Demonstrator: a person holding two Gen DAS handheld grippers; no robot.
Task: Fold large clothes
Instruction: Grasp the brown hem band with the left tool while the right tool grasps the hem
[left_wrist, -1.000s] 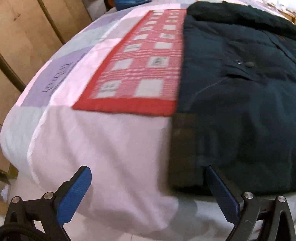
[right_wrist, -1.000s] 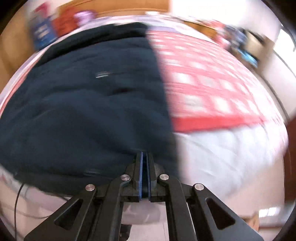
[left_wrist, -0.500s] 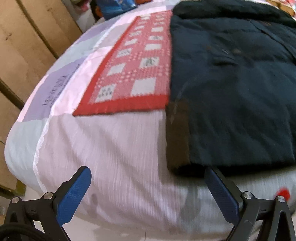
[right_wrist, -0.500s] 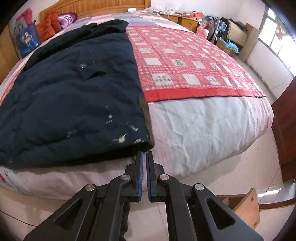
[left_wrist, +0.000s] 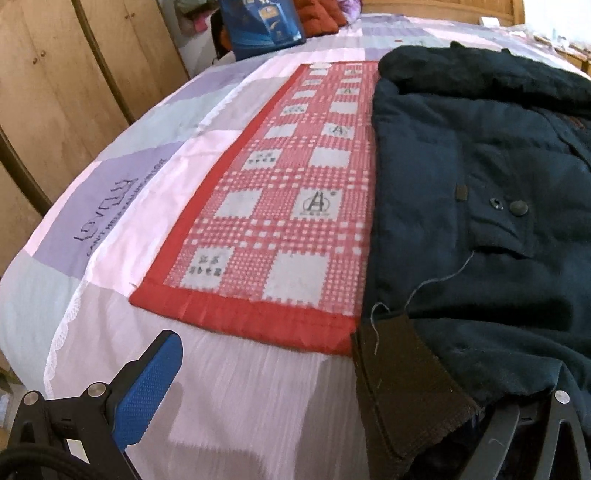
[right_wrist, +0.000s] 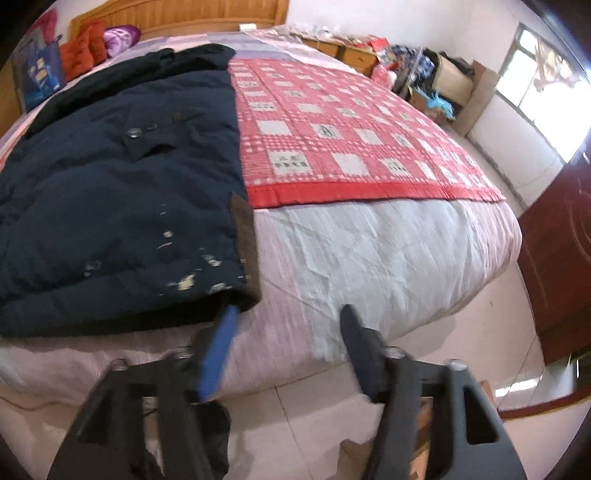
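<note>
Dark padded coat (right_wrist: 110, 192) flat on bed (right_wrist: 388, 258). Right gripper (right_wrist: 288, 332) fingers opening, empty; left gripper (left_wrist: 332, 406) wide, straddling hem corner. Next: pinch hem.

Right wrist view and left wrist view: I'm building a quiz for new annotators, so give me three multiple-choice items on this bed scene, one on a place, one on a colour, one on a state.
1. Where does the dark coat lie?
A. on the floor
B. on the bed, beside the red checked cloth
C. in the wardrobe

2. What colour are the gripper pads?
A. blue
B. yellow
C. white

3. How does the coat lie?
A. rolled up
B. hanging
C. spread flat

Answers:
1 B: the dark coat lies on the bed, its edge along the red checked cloth.
2 A: the pad of the left hand-held gripper is blue.
3 C: it lies spread out flat across the covers.
</note>
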